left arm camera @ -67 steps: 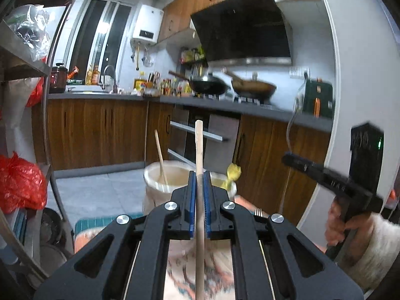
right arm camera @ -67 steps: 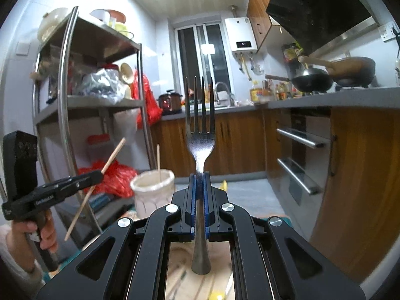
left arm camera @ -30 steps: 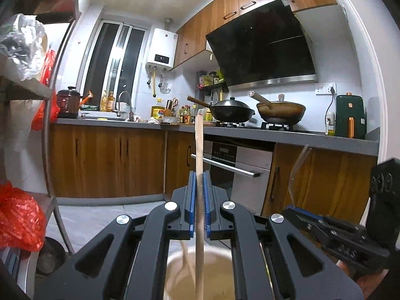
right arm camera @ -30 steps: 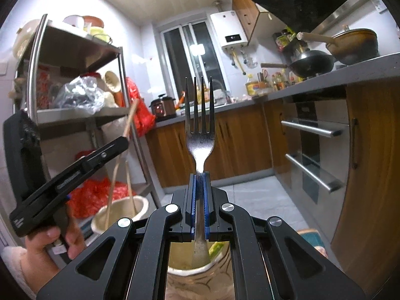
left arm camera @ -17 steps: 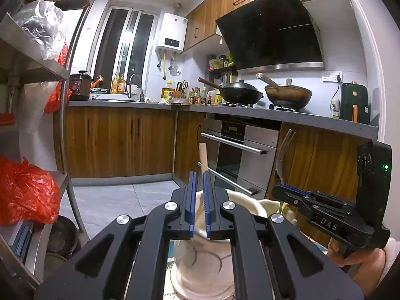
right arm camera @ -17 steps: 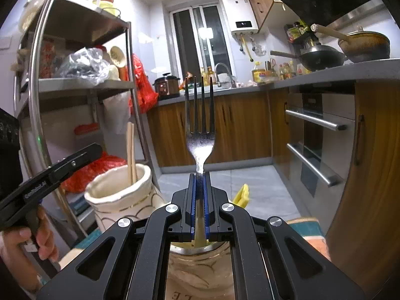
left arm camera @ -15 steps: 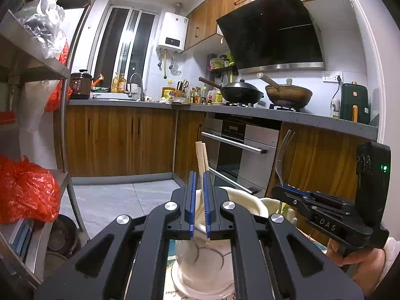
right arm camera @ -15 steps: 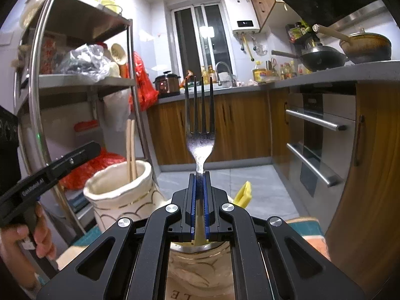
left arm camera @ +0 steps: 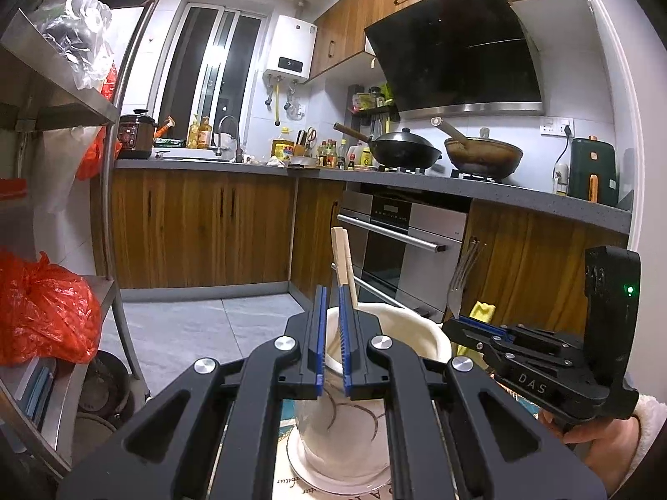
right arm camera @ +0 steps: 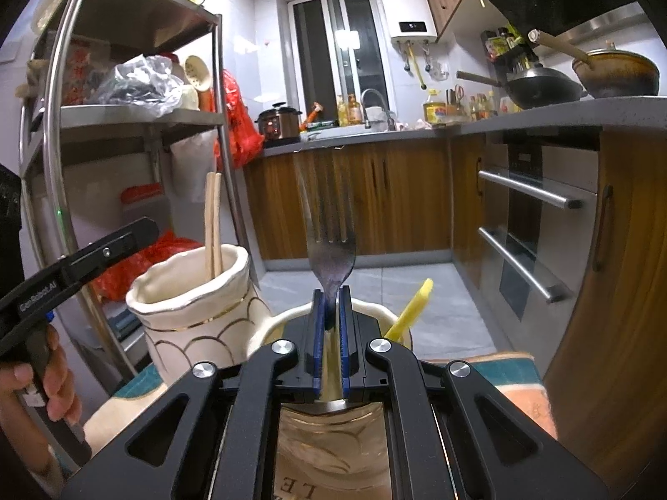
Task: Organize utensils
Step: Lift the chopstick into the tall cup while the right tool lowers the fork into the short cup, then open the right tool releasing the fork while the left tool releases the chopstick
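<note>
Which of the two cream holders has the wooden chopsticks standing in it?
The left holder, with gold scallop lines; the chopsticks stand in it. The other holder has a yellow utensil.

Wood cabinets (left arm camera: pixel 200 225), grey floor tiles (left arm camera: pixel 200 325), steel shelf rack (right arm camera: pixel 137 116), window (right arm camera: pixel 333 54)

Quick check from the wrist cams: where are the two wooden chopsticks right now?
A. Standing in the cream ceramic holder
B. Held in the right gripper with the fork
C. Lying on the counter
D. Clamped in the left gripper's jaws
A. The chopsticks stand upright inside the cream ceramic holder, and the left gripper has its jaws parted with nothing between them.
</note>
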A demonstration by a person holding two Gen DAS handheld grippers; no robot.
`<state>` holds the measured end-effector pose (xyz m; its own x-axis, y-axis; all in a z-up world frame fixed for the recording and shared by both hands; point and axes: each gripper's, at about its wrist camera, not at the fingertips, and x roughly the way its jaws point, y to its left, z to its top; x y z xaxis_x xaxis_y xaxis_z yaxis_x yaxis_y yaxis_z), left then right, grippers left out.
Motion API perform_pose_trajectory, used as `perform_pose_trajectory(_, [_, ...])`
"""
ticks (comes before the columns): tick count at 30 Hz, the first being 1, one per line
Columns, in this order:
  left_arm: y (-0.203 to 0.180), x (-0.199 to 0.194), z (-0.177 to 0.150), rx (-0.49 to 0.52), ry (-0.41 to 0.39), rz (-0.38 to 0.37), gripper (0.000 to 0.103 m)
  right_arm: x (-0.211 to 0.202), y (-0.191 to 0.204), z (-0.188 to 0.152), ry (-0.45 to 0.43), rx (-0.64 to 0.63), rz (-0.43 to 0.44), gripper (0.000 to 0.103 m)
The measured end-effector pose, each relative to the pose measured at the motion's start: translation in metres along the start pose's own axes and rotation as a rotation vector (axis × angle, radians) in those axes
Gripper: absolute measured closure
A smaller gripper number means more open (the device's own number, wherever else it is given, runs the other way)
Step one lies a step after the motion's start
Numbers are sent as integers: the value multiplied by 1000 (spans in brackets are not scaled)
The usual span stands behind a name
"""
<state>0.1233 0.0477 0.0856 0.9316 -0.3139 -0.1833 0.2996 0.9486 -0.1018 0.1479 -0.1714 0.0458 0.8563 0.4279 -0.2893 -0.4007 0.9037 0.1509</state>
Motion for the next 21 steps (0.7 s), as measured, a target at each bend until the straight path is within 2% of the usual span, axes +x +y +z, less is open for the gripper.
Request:
perform_pose_trajectory(8, [-1, 0, -1, 10, 5, -8, 97, 2, 1, -1, 3, -11, -5, 96])
perform_pose_trajectory(12, [-1, 0, -1, 13, 5, -8, 97, 0, 1, 0, -6, -4, -3, 90])
perform_pose_trajectory(14, [-1, 1, -1, 13, 8, -9, 96, -4, 0, 2, -23, 8, 5, 85])
perform_pose_trajectory(16, [-1, 0, -1, 14, 10, -5, 92, -10, -2, 4, -39, 24, 14, 69])
perform_pose_trajectory(18, [-1, -3, -2, 17, 7, 4, 70, -18, -3, 6, -54, 38, 16, 63])
perform_pose_trajectory(20, [-1, -9, -4, 9, -10, 25, 54, -28, -3, 9, -64, 36, 3, 51])
perform_pose_trajectory(21, [0, -13, -5, 5, -16, 34, 46, -37, -2, 11, -79, 31, -9, 42])
